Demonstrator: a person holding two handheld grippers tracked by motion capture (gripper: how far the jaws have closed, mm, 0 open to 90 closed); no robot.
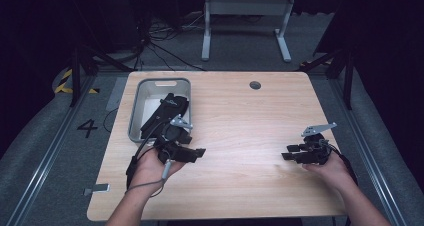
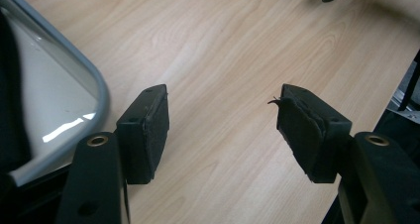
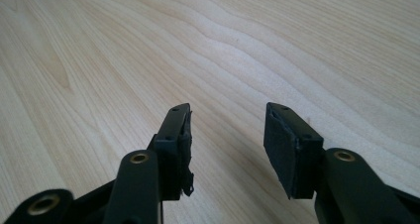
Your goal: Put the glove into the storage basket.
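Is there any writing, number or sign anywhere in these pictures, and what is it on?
"4": a big dark number on the grey floor, left of the table.
Yellow and black hazard stripes: a warning mark on the floor, no words.
Small pale mark on the black object in the grey bin: too small to read.

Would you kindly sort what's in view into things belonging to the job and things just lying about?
Job:
- grey bin
- black item in the bin
- left gripper, jaws open
- right gripper, jaws open

Lying about:
- floor cables
- table-frame legs
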